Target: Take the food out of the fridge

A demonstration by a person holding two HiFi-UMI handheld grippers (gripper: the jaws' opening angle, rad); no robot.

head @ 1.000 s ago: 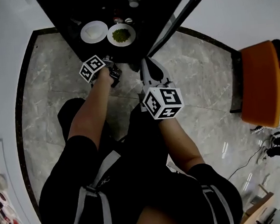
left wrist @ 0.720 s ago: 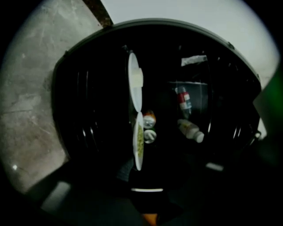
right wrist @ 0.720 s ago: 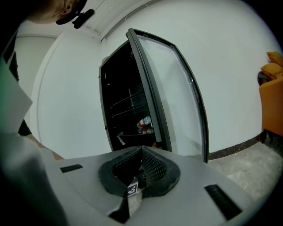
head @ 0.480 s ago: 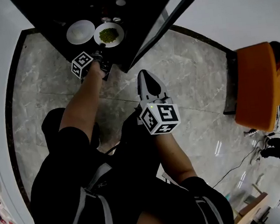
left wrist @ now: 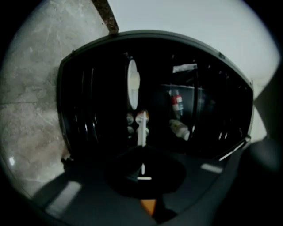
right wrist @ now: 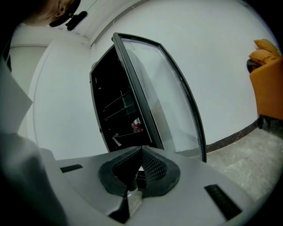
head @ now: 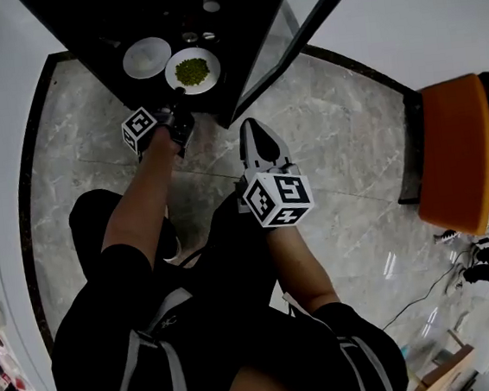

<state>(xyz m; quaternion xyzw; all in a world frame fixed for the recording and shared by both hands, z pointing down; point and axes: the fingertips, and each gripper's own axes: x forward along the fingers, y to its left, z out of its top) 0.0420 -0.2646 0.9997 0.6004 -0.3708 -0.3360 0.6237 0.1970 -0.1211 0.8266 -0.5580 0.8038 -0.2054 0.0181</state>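
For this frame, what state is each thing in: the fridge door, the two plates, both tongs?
fridge door: open wide.
green-food plate: inside the fridge, rim gripped.
white plate: inside the fridge beside it, untouched.
left tongs: just closed, shut on the green-food plate's rim.
right tongs: shut, empty, outside the fridge.

Black shirt (head: 234,347), grey harness straps (head: 168,309), pale right tongs (head: 251,127), marker cubes (head: 278,198)

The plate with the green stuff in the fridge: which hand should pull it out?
Left. The left gripper has just closed its jaws on the rim of the plate of green food. The right gripper hangs shut and empty outside the fridge, beside the open door.
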